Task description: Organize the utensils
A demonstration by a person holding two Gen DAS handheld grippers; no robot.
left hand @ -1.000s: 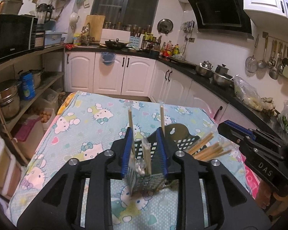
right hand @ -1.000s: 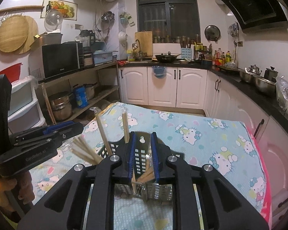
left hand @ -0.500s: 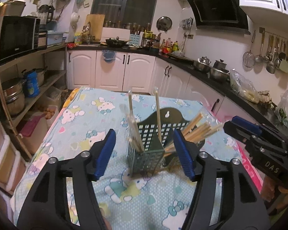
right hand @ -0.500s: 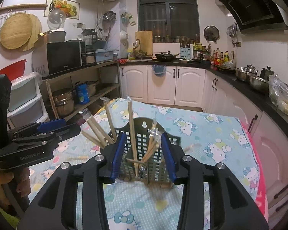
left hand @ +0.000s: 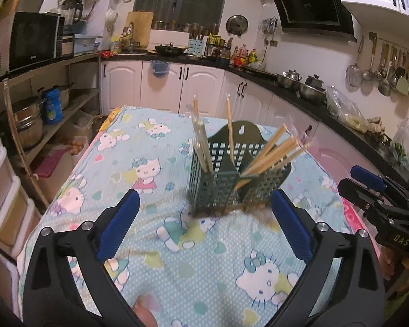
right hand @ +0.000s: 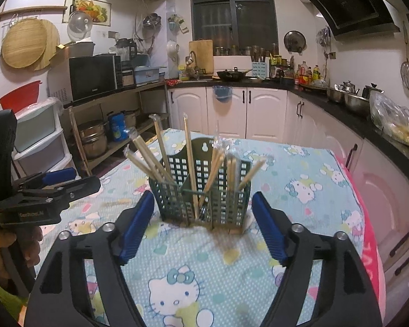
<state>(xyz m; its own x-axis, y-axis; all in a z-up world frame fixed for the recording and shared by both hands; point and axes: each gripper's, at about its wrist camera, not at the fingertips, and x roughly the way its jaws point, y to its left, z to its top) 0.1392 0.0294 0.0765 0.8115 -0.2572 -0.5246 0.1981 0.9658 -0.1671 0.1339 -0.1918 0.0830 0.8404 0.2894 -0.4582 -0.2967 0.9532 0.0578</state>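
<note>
well, "das" reads in white on my right gripper (left hand: 379, 199), and the lettering on my left gripper (right hand: 41, 190) is too blurred to read. both sets of blue ribbed pads gape wide, holding nothing. one dark green plastic lattice caddy (right hand: 201, 190) stands on the hello kitty cloth (right hand: 174, 286), wooden chopsticks (left hand: 272, 150) leaning inside its compartments, some in clear sleeves.

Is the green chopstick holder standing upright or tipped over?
Upright. The holder stands on its base on the tablecloth, with chopsticks sticking up out of it.
</note>
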